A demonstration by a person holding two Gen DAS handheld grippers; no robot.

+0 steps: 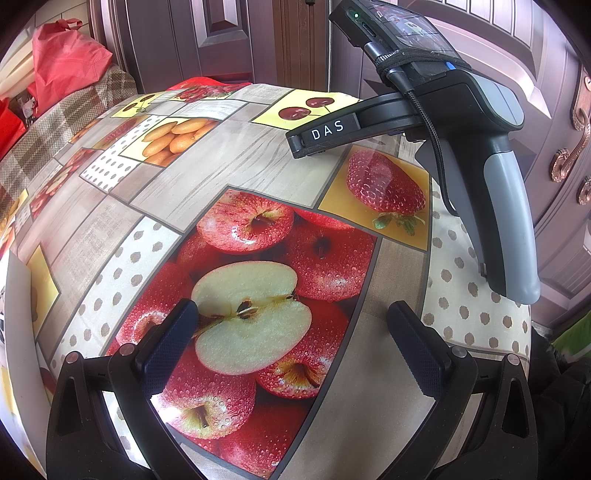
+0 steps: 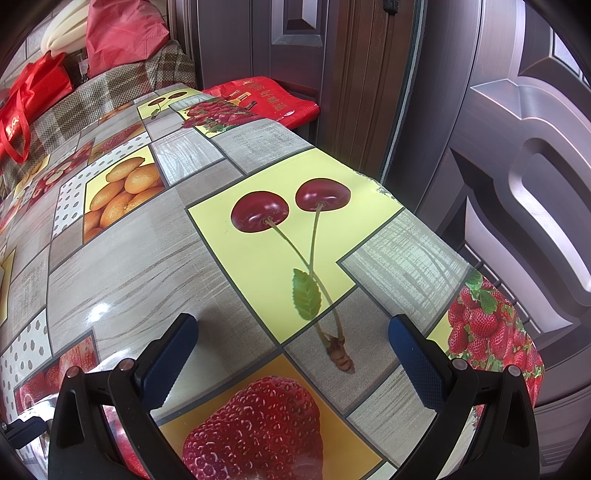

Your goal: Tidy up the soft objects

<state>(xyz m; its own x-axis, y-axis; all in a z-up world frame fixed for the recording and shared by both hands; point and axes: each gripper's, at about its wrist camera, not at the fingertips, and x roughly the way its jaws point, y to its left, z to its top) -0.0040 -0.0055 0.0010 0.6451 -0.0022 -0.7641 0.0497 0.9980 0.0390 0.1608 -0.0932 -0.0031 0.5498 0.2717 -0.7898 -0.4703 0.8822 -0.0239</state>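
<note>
Both the left gripper (image 1: 291, 332) and the right gripper (image 2: 293, 343) have jaws spread wide, holding nothing. The bench (image 2: 147, 266) is bare; soft red bags (image 2: 122, 33) sit at eleven o'clock, far off.

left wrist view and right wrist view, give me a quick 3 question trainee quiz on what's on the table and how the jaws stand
1. True or false: the left gripper holds a soft object.
2. In the left wrist view, what does the right gripper rest on? A) the tablecloth B) the red bag C) the door
3. Fill in: in the right wrist view, the open jaws frame the stems of two printed ____.

Key: 1 false, its jaws are open and empty; 2 A; 3 cherries.
</note>
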